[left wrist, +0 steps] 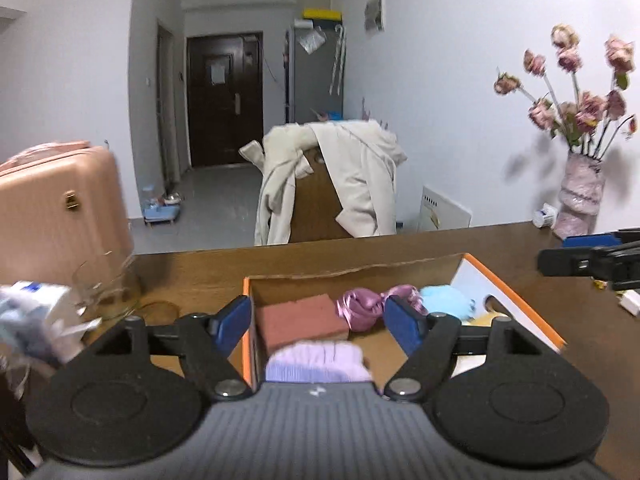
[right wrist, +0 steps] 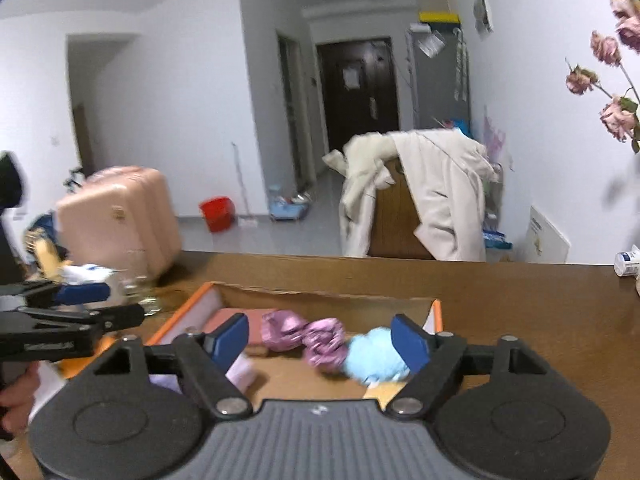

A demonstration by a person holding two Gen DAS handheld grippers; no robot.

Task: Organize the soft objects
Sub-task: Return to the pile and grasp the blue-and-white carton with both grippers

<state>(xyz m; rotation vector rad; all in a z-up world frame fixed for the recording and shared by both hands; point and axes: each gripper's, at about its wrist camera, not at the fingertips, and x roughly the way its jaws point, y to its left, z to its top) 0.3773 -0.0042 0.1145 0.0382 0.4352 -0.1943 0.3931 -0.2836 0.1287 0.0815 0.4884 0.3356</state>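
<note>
An orange-rimmed cardboard box (left wrist: 516, 292) (right wrist: 176, 320) stands open on the brown table. Inside lie a pink sponge (left wrist: 300, 320) (right wrist: 256, 314), a shiny pink scrunchie (left wrist: 360, 308) (right wrist: 304, 336), a light blue fluffy piece (left wrist: 444, 304) (right wrist: 376, 356) and a lilac knitted piece (left wrist: 316, 362) (right wrist: 240, 372) at the near edge. My left gripper (left wrist: 316, 320) hovers over the box's left half, open, with nothing pressed between its blue pads. Over the right half my right gripper (right wrist: 320, 340) is open too, empty. Each gripper shows at the other view's edge.
A glass jar (left wrist: 108, 284) and a blurred tissue pack (left wrist: 32, 316) sit left of the box. A vase of dried roses (left wrist: 580, 196) and a small white bottle (left wrist: 546, 214) stand at the table's far right. Beyond the table are a pink suitcase (left wrist: 60, 208) and a coat-draped chair (left wrist: 332, 176).
</note>
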